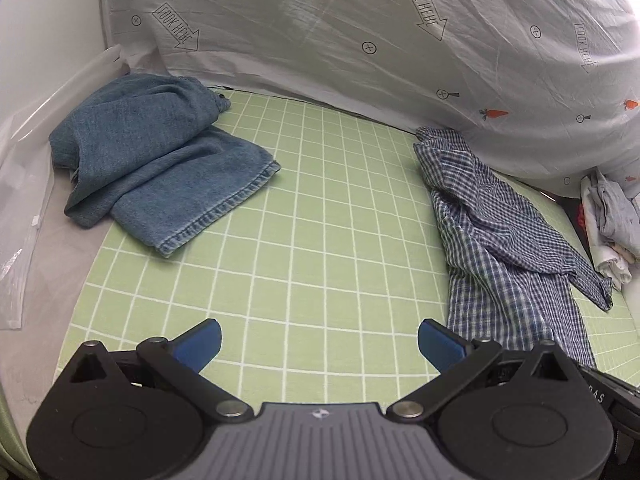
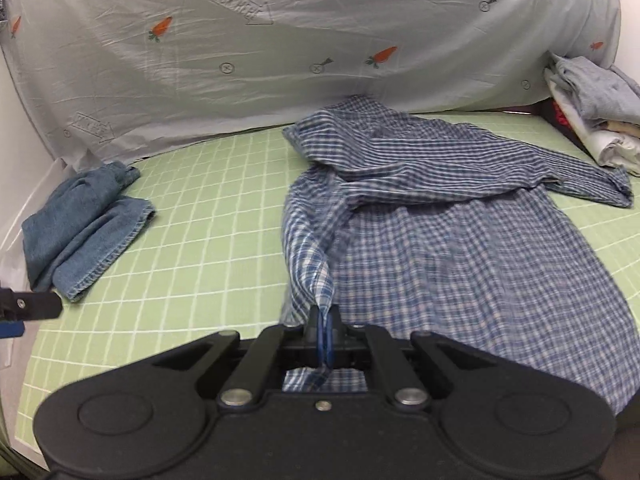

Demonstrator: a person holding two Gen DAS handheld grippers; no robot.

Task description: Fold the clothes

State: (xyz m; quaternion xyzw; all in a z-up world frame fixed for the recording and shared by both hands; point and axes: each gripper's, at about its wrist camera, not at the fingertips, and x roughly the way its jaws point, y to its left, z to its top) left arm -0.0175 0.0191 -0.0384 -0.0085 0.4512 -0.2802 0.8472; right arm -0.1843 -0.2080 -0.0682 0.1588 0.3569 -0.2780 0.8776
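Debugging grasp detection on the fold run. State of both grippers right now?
Left gripper: open, nothing between the fingers, over the green checked mat.
Right gripper: shut on an edge of the blue plaid shirt.

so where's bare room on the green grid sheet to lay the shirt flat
Bare: the middle strip between the folded jeans and the plaid shirt, down to the near edge. Crowded: the right side, shirt then clothes pile.
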